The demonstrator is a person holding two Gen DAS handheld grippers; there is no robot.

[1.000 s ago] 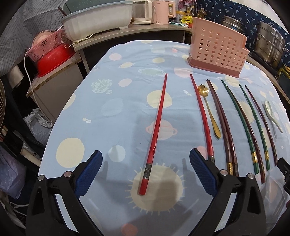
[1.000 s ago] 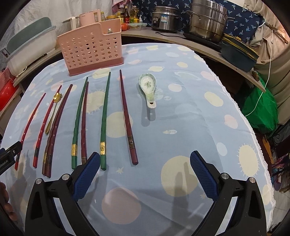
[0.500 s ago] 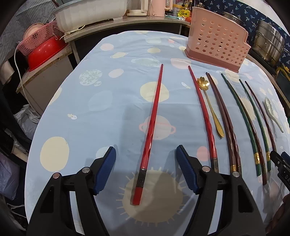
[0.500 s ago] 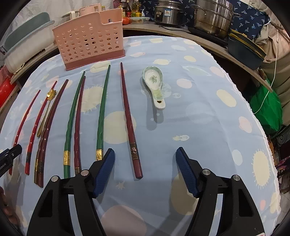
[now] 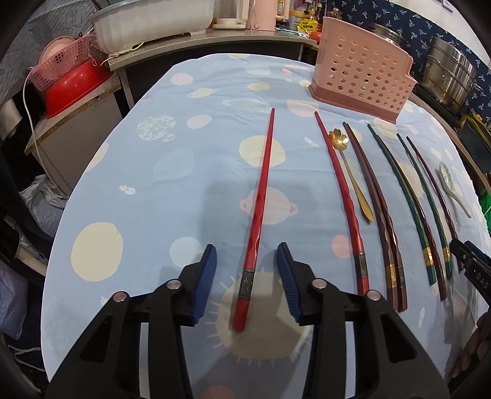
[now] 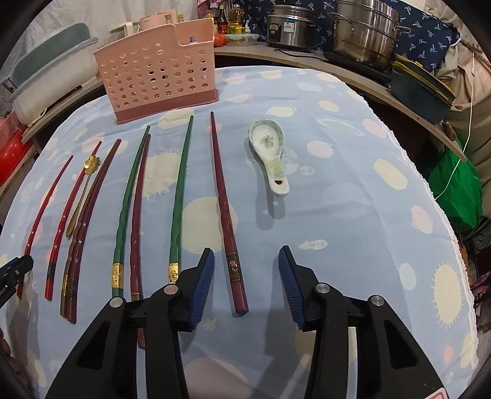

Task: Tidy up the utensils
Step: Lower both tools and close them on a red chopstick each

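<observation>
The left tongs (image 5: 246,270) are apart around the red chopstick (image 5: 257,211) lying on the bench (image 5: 153,184); the right tongs (image 6: 246,270) are apart around the maroon chopstick (image 6: 225,208). Thin sticks may roll away or slip out when pinched near the end

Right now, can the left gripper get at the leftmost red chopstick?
Probably yes. The left gripper is open and straddles the thick end of the red chopstick, which lies alone on the tablecloth; nothing blocks it.

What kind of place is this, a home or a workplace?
Most likely a home kitchen or dining corner: stacked steel steamer pots and a rice cooker on the counter, cooking oil bottles, and a table under a planet-print cloth.
</observation>
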